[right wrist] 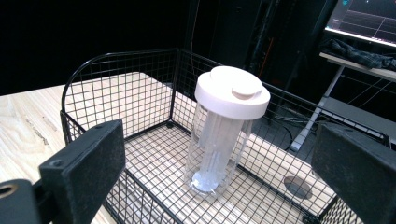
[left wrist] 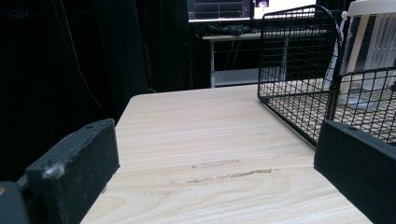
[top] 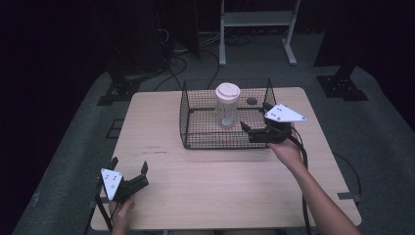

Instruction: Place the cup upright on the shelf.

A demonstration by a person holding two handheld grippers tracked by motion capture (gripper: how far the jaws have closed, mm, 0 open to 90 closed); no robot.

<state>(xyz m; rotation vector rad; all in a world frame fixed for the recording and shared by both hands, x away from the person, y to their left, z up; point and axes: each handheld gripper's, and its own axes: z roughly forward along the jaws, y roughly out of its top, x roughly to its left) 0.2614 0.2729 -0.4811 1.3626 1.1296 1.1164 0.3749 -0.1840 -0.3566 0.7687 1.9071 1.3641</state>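
From the high view, a wire basket sits on the worktop. A clear jar with a white lid stands upright inside it. The right tongs hang over the basket's right side, jaws apart, holding nothing. The left tongs are well away from the basket (near the worktop's front corner), also apart.

In the left gripper view, the basket is up ahead.

In the right gripper view, the jar stands in the basket, between the wide-apart jaws but farther off.
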